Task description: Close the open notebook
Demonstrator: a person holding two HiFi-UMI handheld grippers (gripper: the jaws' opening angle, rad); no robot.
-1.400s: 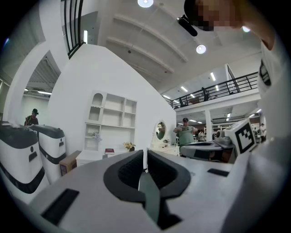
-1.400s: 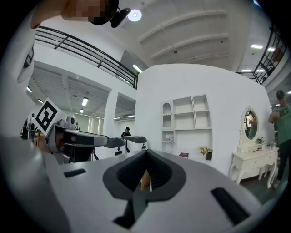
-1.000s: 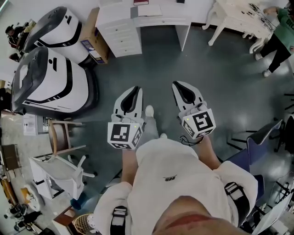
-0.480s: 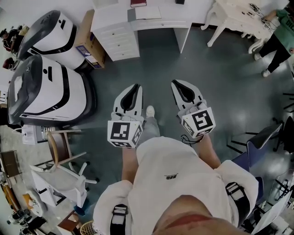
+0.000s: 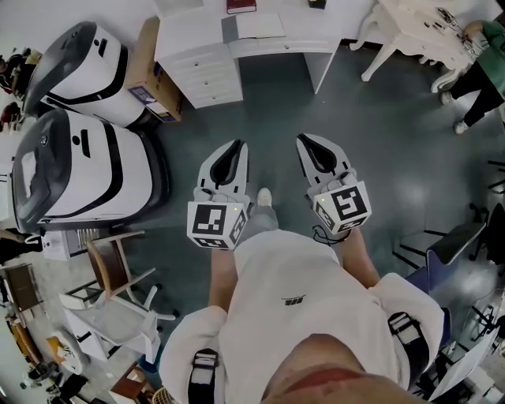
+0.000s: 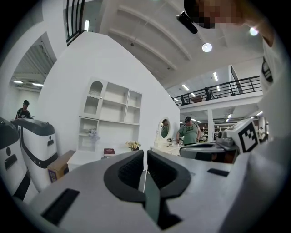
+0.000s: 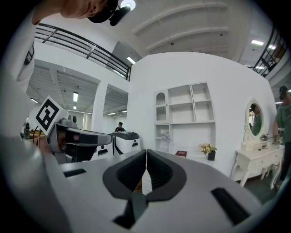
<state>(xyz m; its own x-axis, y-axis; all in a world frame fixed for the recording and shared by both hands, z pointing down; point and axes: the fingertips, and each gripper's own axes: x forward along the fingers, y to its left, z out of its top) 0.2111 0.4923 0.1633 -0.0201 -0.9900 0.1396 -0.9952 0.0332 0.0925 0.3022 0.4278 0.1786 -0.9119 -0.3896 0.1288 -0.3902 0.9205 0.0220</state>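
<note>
The left hand-held gripper (image 5: 229, 154) and the right hand-held gripper (image 5: 314, 146) are both pressed together, empty, above the grey floor (image 5: 387, 142). The pale flat notebook (image 5: 259, 24) lies at the white bench's (image 5: 197, 35) near edge, well apart from them.

The left tongs (image 6: 144, 158) and right tongs (image 7: 146, 157) are showing matt grey plastic around black ribbed pads (image 6: 126, 171); at three o'clock the smooth floor (image 5: 394, 142) is gleaming faintly.
</note>
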